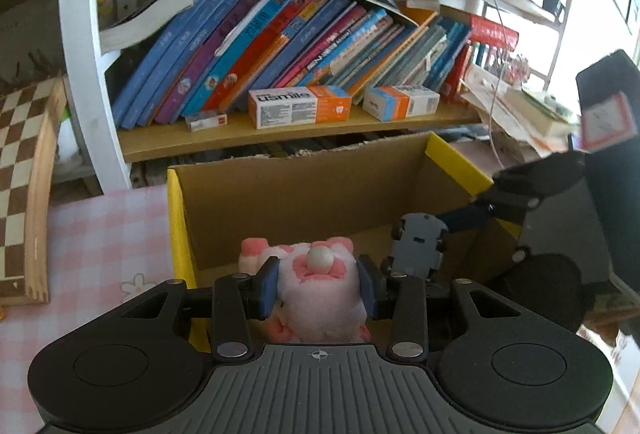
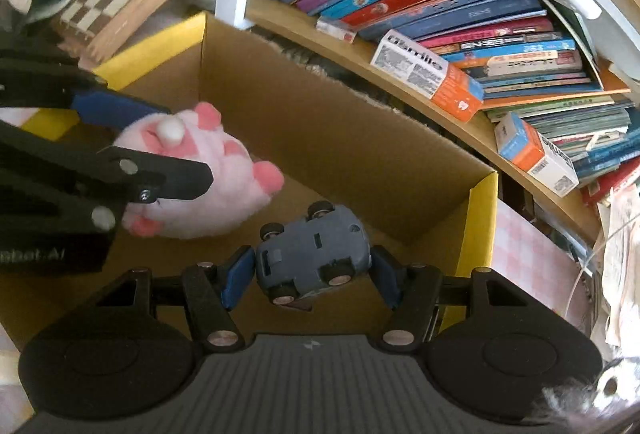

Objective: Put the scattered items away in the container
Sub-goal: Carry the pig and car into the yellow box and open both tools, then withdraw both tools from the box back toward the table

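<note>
A wooden shelf (image 1: 280, 138) carries a row of leaning books (image 1: 280, 46). In front of them lie an orange-and-white usmile box (image 1: 299, 107), a smaller orange-and-white box (image 1: 401, 102) and a little white-and-red pack (image 1: 206, 121). A chessboard (image 1: 24, 186) stands tilted at the left. The worktop (image 1: 100, 246) wears a pink checked cloth. Loose papers (image 1: 516, 114) pile at the right.

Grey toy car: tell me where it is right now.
The grey toy car sits between the right gripper's fingers, over the open cardboard box, just right of the pink plush toy held by the left gripper.
</note>
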{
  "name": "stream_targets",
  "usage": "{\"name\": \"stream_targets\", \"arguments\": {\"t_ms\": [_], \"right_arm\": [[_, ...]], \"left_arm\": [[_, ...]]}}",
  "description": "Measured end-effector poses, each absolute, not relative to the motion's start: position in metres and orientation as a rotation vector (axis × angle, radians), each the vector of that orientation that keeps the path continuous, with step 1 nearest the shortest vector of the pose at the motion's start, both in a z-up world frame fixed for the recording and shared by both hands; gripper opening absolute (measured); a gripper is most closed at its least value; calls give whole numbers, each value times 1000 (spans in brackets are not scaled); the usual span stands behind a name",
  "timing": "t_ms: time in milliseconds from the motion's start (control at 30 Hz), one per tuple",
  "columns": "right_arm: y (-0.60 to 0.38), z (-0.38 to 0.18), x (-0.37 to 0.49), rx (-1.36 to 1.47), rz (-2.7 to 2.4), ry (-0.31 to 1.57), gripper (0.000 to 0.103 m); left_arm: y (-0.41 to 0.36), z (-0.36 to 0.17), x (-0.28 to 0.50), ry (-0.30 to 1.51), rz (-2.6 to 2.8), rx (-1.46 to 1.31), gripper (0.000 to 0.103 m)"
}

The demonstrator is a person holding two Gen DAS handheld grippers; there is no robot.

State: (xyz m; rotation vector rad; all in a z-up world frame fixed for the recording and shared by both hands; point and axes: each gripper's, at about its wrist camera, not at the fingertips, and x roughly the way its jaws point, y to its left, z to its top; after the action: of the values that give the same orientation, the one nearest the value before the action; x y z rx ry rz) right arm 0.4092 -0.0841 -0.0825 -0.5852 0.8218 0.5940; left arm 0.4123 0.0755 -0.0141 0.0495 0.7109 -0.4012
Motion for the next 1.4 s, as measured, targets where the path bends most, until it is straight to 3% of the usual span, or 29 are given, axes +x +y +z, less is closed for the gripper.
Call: {"name": "stream_targets", "arguments": {"t_ms": [167,233,300,367,467,1400], "right_arm": [[-86,-83,410,-579,593,837,61],[-86,-82,409,-575,592,831,67],[-87,-80,407,-568,590,817,80],[-88,-78,405,-564,596,808,82],[-92,-74,402,-536,601,803,84],[-186,27,263,-279,706,535,91]], "left_arm": [[73,-15,411,713,-398,69,44],[71,-14,409,707,-400,78,45],[70,-12,408,705,-384,90,52],[70,-10,406,696,-368,99,59],[72,-4,402,671,-359,102,67],[65,84,239,386,-277,46,96]]}}
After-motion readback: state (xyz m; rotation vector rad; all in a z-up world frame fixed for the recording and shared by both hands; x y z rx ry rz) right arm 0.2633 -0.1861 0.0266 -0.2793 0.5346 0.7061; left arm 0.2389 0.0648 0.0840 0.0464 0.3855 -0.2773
